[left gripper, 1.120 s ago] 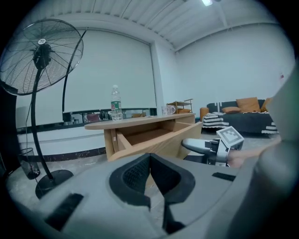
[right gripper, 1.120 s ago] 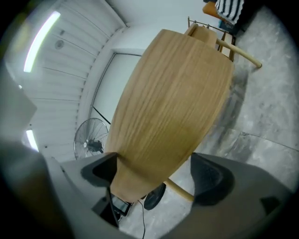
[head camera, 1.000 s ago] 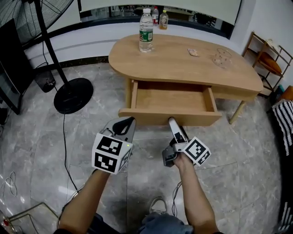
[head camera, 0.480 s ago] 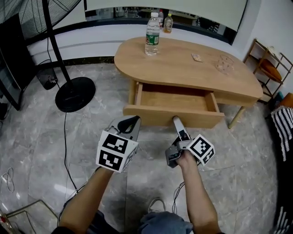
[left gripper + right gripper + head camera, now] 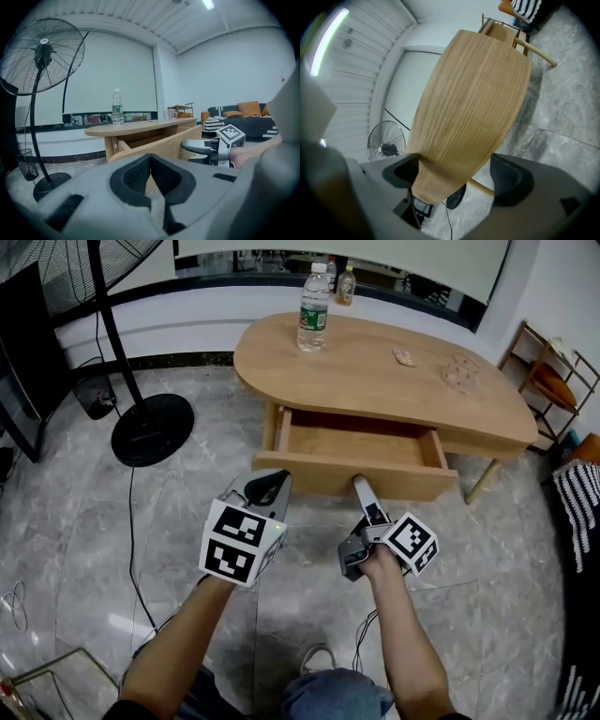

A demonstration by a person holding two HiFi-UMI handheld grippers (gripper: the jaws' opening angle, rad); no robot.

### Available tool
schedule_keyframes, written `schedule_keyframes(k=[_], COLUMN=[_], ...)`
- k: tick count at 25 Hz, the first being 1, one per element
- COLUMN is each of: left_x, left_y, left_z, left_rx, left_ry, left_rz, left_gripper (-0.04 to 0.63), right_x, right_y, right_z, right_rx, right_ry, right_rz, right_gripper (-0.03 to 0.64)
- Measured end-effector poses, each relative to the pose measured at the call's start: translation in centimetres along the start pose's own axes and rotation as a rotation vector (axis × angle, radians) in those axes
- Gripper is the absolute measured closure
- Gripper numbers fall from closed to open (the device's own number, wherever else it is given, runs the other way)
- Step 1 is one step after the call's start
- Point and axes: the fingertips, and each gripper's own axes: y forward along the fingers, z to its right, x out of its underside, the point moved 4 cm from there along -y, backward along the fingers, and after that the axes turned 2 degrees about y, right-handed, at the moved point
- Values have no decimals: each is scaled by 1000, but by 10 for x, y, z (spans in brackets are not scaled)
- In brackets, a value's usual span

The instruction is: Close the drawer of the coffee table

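The oval wooden coffee table [image 5: 375, 371] has its drawer [image 5: 356, 442] pulled out, empty inside. My right gripper [image 5: 358, 485], turned on its side, has its tip at the drawer front [image 5: 403, 486] near the lower edge. In the right gripper view the right gripper [image 5: 454, 176] is open, and the drawer front [image 5: 473, 93] fills the space just ahead of the spread pads. My left gripper [image 5: 269, 486] hovers a little short of the front's left end. In its own view the left gripper [image 5: 150, 176] is shut and empty, facing the drawer front [image 5: 159, 145].
A water bottle [image 5: 314, 320] stands on the table's far side, with small clear items [image 5: 457, 371] to its right. A standing fan has its round base [image 5: 150, 432] on the marble floor at left, and a cable trails from it. A wooden rack [image 5: 548, 371] stands at the right.
Both grippers have edged slightly toward the drawer front as the head view shifted. The drawer stands out about as far as before.
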Motion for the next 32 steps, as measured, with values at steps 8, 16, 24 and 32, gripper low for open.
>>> schedule_keyframes(k=[8, 16, 24, 32], left_x=[-3, -10, -14, -14], left_y=[12, 23, 33, 51], left_z=[-8, -14, -21, -27], left_rx=[-23, -31, -44, -54], left_ry=[-19, -13, -18, -34], left_rz=[10, 13, 13, 5], left_gripper=[594, 592, 593, 594], right_x=[-9, -20, -31, -40], right_y=[19, 46, 71, 94], right_z=[7, 12, 16, 22], right_rx=[-2, 4, 10, 12], right_ry=[4, -2, 0, 0], right_rz=[-5, -8, -5, -10], right_gripper=[141, 141, 144, 146])
